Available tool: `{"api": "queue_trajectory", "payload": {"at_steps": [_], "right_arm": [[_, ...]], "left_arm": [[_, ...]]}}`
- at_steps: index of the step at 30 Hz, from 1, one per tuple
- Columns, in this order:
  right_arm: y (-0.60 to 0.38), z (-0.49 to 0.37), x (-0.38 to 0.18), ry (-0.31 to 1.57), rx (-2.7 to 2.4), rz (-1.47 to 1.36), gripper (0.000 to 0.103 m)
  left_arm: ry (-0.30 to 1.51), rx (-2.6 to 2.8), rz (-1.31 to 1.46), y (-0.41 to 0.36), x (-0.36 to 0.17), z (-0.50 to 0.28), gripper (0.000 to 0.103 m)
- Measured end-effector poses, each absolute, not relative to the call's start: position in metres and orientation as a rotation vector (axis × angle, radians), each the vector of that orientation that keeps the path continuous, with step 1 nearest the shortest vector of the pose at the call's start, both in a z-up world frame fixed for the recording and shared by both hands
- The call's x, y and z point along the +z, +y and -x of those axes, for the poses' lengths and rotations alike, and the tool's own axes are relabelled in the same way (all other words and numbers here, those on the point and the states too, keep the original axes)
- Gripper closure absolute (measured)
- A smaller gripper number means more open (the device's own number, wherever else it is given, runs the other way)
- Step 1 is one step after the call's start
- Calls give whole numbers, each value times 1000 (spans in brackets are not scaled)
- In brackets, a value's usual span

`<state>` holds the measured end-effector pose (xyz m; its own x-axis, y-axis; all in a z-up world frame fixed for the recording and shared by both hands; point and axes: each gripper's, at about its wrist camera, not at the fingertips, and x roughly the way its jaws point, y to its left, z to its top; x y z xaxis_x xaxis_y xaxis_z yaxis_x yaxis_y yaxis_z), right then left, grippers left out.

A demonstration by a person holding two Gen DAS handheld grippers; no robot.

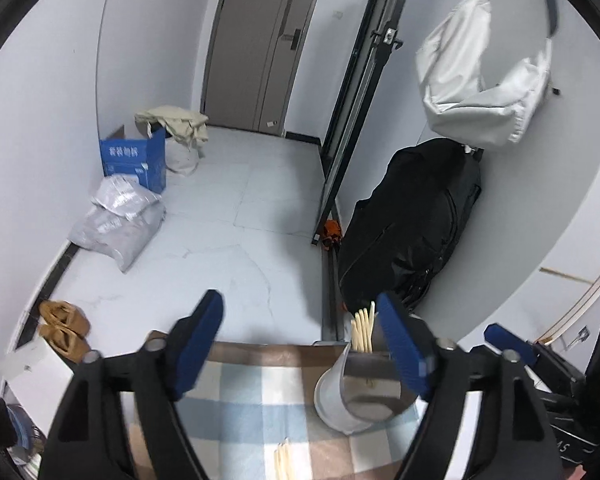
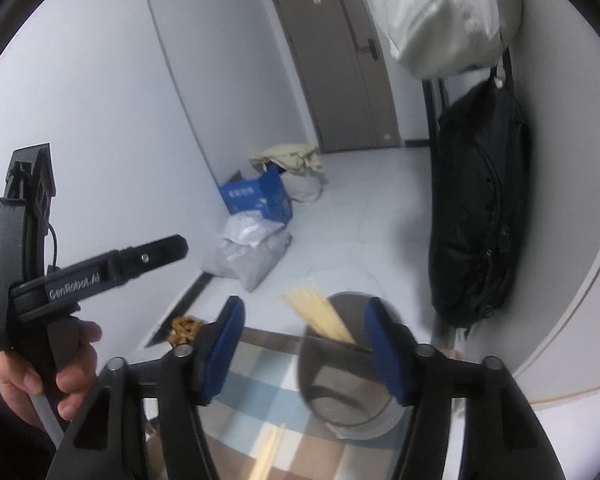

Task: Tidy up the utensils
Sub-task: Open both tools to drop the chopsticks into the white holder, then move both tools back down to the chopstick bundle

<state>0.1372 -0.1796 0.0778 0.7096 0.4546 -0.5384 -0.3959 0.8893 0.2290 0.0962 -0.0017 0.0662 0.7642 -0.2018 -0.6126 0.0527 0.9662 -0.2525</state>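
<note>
A grey cylindrical utensil holder (image 1: 352, 400) stands on a checked tablecloth (image 1: 240, 400) with a bundle of pale chopsticks (image 1: 362, 328) sticking out of it. More chopsticks (image 1: 284, 460) lie flat on the cloth at the near edge. My left gripper (image 1: 299, 298) is open and holds nothing; its right finger passes in front of the holder. In the right wrist view the holder (image 2: 340, 396) with its chopsticks (image 2: 320, 312) sits between and beyond the open, empty fingers of my right gripper (image 2: 305, 306). Loose chopsticks (image 2: 272, 452) lie below it.
A hand (image 2: 28, 380) holds the left tool at the left. Beyond the table edge is a tiled floor with a blue box (image 1: 134, 162), plastic bags (image 1: 116, 220) and brown shoes (image 1: 64, 328). A black bag (image 1: 416, 224) and white bag (image 1: 484, 76) hang at the right wall.
</note>
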Motion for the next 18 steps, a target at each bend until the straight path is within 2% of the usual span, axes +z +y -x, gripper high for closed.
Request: {"api": "queue_trajectory", "payload": {"at_steps": [7,13,18], "right_arm": [[-171,-83,90,531,515,-101,22],[-172,-39,81,501,535,-115,16],[-176,-15,58,547,540,-150,14]], "left_arm": [[641,-122,170,-4,85,-52,12],[649,-127,153,-5,79,-23,11],[676,-144,129,-8,61,-1,11]]}}
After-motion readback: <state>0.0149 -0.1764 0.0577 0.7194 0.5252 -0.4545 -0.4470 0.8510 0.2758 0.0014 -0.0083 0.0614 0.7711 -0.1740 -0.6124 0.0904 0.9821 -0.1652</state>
